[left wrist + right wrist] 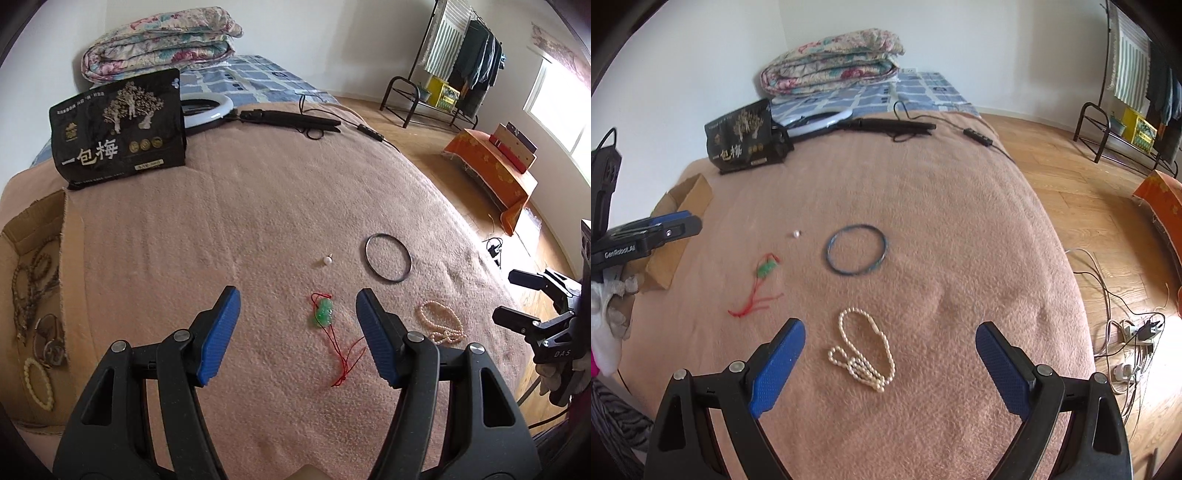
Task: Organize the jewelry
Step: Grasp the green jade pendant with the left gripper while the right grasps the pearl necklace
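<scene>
Black pouch [120, 131] reading "一包梅", left tool [646, 236] marked "GenRobot.AI"

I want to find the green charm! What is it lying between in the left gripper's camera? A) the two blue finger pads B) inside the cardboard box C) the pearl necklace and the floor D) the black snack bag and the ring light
A: the green pendant on its red cord lies on the pink blanket, framed between the open left gripper's blue pads, untouched.
</scene>
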A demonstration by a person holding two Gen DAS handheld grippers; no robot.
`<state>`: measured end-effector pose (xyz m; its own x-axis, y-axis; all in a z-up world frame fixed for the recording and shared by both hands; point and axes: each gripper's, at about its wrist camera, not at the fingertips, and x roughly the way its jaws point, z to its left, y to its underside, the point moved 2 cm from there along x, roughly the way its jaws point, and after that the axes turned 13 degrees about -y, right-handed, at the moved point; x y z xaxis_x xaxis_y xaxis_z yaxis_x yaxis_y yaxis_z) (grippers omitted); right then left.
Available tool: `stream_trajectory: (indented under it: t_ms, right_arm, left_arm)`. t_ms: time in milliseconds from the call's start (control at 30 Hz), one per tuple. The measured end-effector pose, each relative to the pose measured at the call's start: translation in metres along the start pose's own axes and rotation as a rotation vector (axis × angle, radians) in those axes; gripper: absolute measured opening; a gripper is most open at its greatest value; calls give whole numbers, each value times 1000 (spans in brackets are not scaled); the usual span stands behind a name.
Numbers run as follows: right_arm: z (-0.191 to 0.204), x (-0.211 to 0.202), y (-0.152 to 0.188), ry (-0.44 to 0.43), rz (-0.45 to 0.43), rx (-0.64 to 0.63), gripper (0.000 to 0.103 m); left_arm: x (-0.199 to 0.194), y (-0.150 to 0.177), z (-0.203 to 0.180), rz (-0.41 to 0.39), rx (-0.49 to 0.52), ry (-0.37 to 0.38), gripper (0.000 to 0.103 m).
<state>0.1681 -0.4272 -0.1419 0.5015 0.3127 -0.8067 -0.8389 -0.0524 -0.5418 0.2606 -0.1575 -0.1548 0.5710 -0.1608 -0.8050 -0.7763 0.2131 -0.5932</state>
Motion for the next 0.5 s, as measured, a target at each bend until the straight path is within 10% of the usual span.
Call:
stream_trajectory:
  t_ms: [500]
  right_arm:
    - [4, 42, 36, -18, 164, -124, 90]
  left_arm:
    - [57, 17, -45, 107, 117, -15, 55]
